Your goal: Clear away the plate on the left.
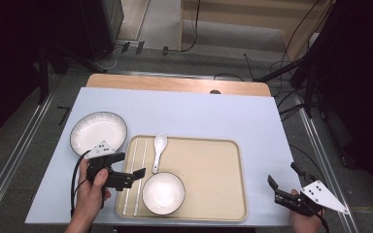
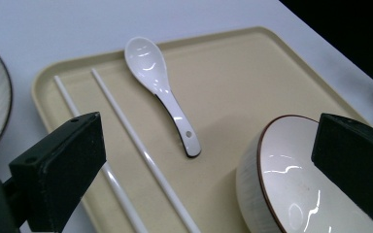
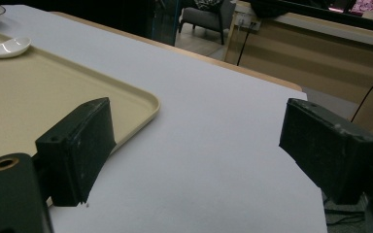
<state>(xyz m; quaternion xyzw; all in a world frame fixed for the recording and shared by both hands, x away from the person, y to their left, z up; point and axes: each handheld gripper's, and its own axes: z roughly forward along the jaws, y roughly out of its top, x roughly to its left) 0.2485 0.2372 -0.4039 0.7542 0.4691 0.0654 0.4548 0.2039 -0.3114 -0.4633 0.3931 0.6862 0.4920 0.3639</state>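
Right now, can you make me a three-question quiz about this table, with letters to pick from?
1. Where does the spoon lie?
A in the plate
B on the tray
C on the floor

2. How many chopsticks lie on the tray?
A two
B four
C none

3. How are the jaws of the left hand-held gripper?
A shut on the bowl
B shut on the spoon
C open

Answers: 1 B, the spoon rests on the beige tray. 2 A, two white sticks lie side by side. 3 C, the jaws stand apart, gripping nothing.

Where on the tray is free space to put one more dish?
The tray's right half, right of the bowl and spoon, is bare. Its left side is crowded: chopsticks, spoon, bowl, and the open left gripper above.
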